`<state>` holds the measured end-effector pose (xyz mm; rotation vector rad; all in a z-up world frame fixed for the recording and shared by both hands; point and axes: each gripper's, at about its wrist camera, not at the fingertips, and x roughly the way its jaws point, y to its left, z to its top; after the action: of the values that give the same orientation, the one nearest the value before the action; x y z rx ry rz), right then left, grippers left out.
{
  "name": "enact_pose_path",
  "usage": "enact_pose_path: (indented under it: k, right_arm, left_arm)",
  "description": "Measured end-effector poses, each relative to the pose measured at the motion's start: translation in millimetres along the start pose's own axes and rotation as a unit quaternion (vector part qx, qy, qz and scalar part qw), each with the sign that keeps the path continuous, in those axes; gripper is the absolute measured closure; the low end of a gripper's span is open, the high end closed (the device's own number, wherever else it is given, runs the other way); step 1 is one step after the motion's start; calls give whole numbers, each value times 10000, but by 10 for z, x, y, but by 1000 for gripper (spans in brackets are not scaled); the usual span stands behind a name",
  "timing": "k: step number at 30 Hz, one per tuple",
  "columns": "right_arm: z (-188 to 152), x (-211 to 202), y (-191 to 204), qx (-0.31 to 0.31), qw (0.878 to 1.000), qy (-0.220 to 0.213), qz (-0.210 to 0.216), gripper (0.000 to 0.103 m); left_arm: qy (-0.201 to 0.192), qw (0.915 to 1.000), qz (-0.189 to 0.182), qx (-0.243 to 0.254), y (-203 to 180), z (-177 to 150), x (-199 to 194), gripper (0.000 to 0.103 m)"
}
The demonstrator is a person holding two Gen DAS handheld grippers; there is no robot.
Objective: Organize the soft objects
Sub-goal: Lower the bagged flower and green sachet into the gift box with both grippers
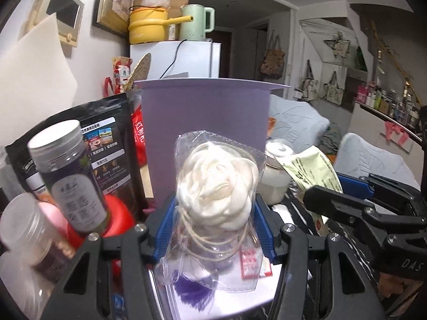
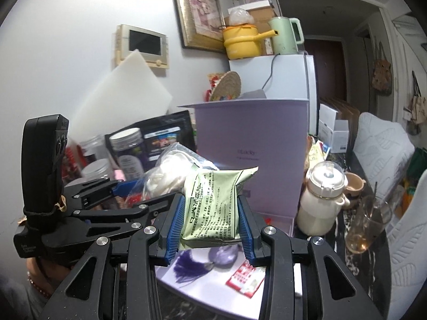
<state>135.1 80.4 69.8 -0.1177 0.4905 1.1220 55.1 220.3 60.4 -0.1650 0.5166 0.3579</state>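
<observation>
Left gripper (image 1: pixel 214 213): clamped on bagged rose (image 1: pixel 216 189), held above lilac box (image 1: pixel 205 112) tray. Right gripper (image 2: pixel 210 214): clamped on green sachet (image 2: pixel 213 208), same spot. Advice: lower gently, release flat, side by side; avoid crushing petals.

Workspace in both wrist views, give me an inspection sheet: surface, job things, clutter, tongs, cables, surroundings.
Surface: lilac tray holding a purple tassel and a red-white sachet.
Job's things: bagged white fabric rose; pale green foil pouch.
Clutter: dark silver-lidded jar, black printed pouch, cream flask, upright lilac box, drinking glass.
Tongs: left tongs shut on the rose; right tongs shut on the pouch.
Cables: black cord down the white fridge.
Surroundings: yellow pot, green kettle, framed picture.
</observation>
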Motion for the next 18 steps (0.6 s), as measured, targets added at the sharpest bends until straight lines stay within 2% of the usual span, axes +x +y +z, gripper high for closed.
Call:
enact_pose_path:
  k: [7,18]
  right_arm:
    - [25,335,-268,116,9997,186,-82,65]
    - [-141,619,-574,340,9966,677,-327,65]
  left_arm:
    - [154,9991,392,54,-5,20,393,49]
    - [792,9959,330,293,-144,-175,915,49]
